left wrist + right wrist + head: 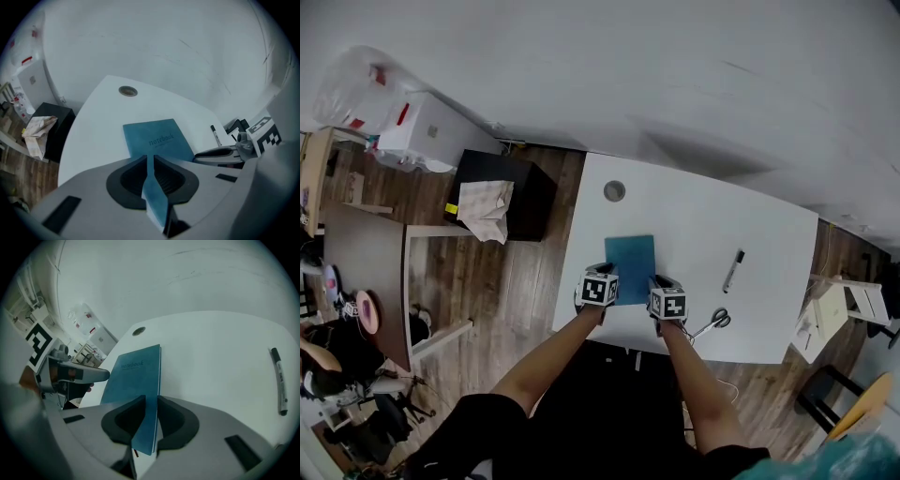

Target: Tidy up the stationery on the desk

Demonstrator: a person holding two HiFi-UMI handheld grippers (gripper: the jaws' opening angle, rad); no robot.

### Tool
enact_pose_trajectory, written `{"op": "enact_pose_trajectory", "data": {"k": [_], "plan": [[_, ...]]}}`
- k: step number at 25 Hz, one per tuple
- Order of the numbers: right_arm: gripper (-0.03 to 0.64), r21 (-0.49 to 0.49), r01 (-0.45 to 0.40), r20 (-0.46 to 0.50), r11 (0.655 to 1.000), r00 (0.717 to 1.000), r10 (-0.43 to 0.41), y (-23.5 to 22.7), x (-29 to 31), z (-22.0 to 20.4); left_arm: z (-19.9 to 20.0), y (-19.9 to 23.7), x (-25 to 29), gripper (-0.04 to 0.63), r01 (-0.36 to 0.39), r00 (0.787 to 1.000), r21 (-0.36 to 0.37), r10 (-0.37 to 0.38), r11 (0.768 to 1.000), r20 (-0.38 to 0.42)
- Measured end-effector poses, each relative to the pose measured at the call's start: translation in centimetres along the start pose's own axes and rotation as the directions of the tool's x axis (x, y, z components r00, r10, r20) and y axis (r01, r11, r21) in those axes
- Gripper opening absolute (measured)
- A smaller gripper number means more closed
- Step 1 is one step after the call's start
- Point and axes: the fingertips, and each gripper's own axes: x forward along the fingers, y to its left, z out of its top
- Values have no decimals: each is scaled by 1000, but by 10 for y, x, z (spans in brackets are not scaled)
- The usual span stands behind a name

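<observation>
A teal notebook (pixel 630 267) lies on the white desk (pixel 712 220), near its front edge. My left gripper (pixel 607 277) holds the near left corner and my right gripper (pixel 660 284) the near right corner. In the left gripper view the cover's edge (pixel 154 187) stands pinched between the pads of the left gripper (pixel 148 161). The right gripper (pixel 151 401) is closed on the notebook (pixel 136 369) the same way. A black-capped marker pen (pixel 733 270) lies to the right, and scissors (pixel 712 323) lie by the front edge, close to my right gripper.
A round cable hole (pixel 614 191) sits at the desk's far left. A black cabinet (pixel 502 192) with crumpled paper on it stands left of the desk. A wooden table (pixel 366 272) is further left, and a white stool (pixel 839 305) is at the right.
</observation>
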Motion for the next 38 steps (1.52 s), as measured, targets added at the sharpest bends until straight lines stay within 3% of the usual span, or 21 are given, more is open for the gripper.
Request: {"op": "enact_pose_trajectory", "data": {"k": [4,9,12,15,18,25,28,31,38], "plan": [[86,-5,12,7,1000,1000,-12,-2,-1,-2,-28,13,-9,81,-28,999,-40,26,999,-46],[86,14,23,8,1000,1000,-23,0,0,-2,-32,16,-8,89,17,999,-103,-20,995,-30],[86,36,17,5,999,1000,-17,1,0,-4,-32,9,-7,64,46,998,-81,-49,996,-35],[86,50,6,-2,999,1000,-5,3,-1,-5,-30,4,-6,118,89,995,-77,-93,993,-41],[86,60,17,-11,998,1000,-17,0,-2,-5,-25,1,-3,118,113,992,-84,-117,990,-45],[86,135,54,18,989,998,-57,-15,2,16,14,0,13,123,143,989,-25,-143,989,-28],[86,134,65,23,989,997,-69,-22,5,31,40,0,23,129,143,990,26,-143,989,-22],[86,115,77,25,990,996,-81,-30,11,45,57,0,32,129,159,987,18,-158,987,-41],[86,103,60,28,993,998,-63,-37,5,50,62,-2,34,130,136,991,78,-134,988,-28]]}}
